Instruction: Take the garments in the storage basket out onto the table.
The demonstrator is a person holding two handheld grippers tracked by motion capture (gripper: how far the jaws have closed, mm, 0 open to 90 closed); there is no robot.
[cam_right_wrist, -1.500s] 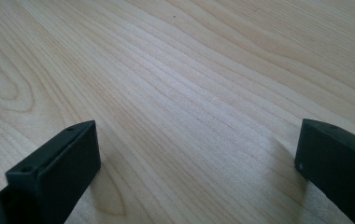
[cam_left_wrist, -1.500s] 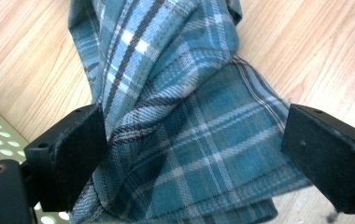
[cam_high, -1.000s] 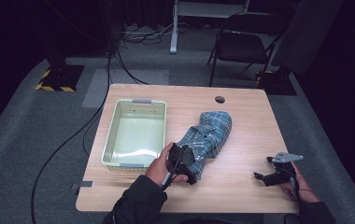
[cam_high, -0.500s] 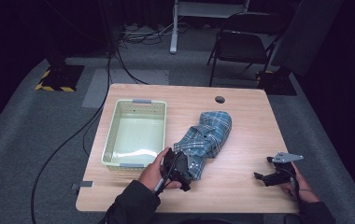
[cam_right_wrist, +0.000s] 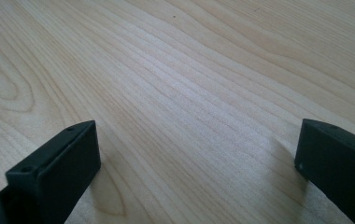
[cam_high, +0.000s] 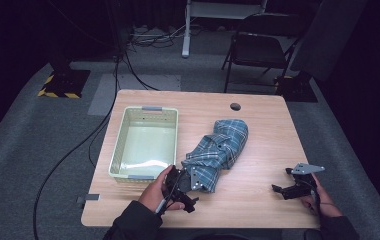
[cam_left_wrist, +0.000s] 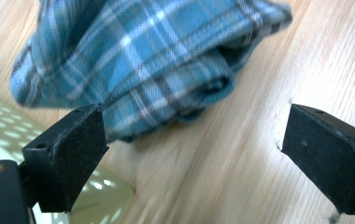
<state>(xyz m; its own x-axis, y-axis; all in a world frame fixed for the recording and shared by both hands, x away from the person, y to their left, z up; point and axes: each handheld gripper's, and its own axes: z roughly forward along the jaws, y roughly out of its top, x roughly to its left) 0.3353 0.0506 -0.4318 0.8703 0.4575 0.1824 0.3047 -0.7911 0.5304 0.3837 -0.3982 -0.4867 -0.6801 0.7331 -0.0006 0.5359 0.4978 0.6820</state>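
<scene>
Plaid cloth (cam_left_wrist: 133, 60) just ahead of left gripper (cam_high: 182, 192) – jaws spread, right gripper (cam_high: 298, 187) low over table (cam_high: 258, 200) – jaws spread

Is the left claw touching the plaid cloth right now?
Apart. In the left gripper view the left claw stands wide open over bare table, and the plaid cloth lies beyond its pads, not between them.

Pale green basket (cam_high: 145, 145) on wooden tabletop (cam_high: 258, 125), 9 o'clock sector; round cable hole (cam_high: 235, 106) near 12 o'clock edge; folding chair (cam_high: 258, 50) on floor beyond, 1 o'clock
</scene>
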